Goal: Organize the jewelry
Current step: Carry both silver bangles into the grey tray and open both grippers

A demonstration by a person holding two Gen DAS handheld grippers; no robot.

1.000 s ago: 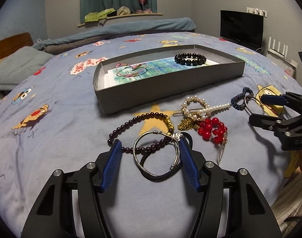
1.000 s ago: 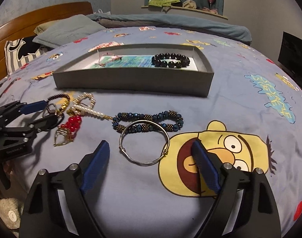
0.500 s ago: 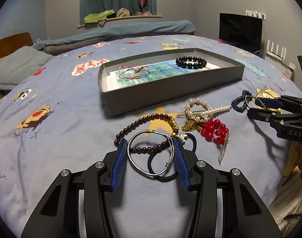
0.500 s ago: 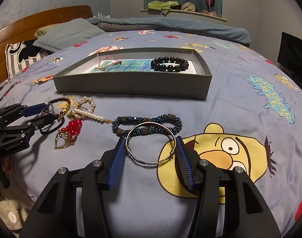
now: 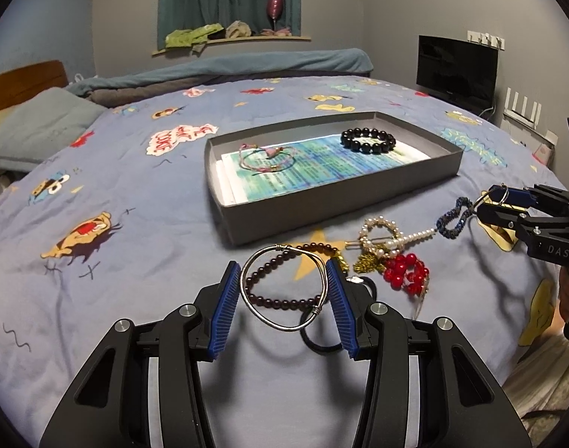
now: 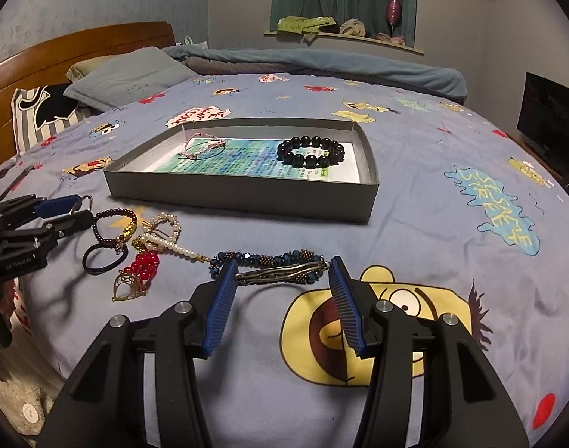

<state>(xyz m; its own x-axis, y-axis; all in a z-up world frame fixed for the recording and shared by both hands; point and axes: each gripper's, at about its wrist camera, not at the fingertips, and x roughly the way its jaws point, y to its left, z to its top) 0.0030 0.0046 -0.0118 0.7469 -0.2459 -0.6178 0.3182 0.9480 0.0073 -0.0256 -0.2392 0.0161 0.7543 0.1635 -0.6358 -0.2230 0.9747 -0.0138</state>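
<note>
Each claw, left point(image 5: 283, 291) and right point(image 6: 280, 280), grips a silver wire bangle point(image 5: 284, 288); grey cardboard tray point(image 5: 333, 201) lies at 12 o'clock.

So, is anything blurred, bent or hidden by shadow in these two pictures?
Left wrist view: sharp, fisheye bends the grey box; the silver bangle casts a soft shadow on the bedsheet. Right wrist view: dim corners; its bangle looks edge-on.
</note>
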